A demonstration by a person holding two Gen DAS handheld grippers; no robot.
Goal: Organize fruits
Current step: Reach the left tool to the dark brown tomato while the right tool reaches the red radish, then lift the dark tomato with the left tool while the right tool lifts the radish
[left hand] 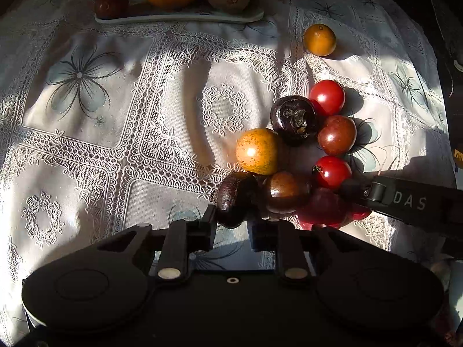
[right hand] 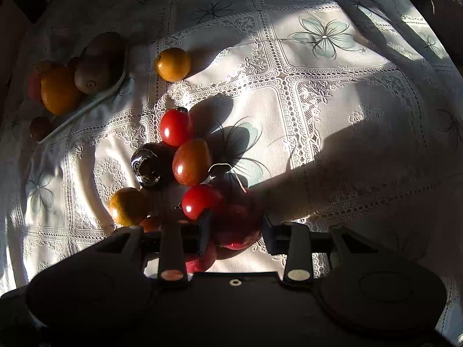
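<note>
A cluster of small fruits lies on the lace tablecloth: red tomatoes (left hand: 327, 97), brown ones (left hand: 337, 135), a dark water chestnut (left hand: 293, 120) and an orange one (left hand: 257, 151). My left gripper (left hand: 231, 225) is shut on a dark oval fruit (left hand: 235, 198) at the cluster's near edge. My right gripper (right hand: 235, 231) is shut on a red radish (right hand: 238, 225); in the left wrist view its black finger (left hand: 405, 199) reaches in from the right. A lone orange fruit (left hand: 319, 40) lies apart, also in the right wrist view (right hand: 172, 64).
A white tray (left hand: 179, 17) at the back holds an orange, a kiwi and small dark fruits; in the right wrist view the tray (right hand: 84, 107) is at the left. The tablecloth (left hand: 86, 144) covers the table. Dark table edges lie at the far right.
</note>
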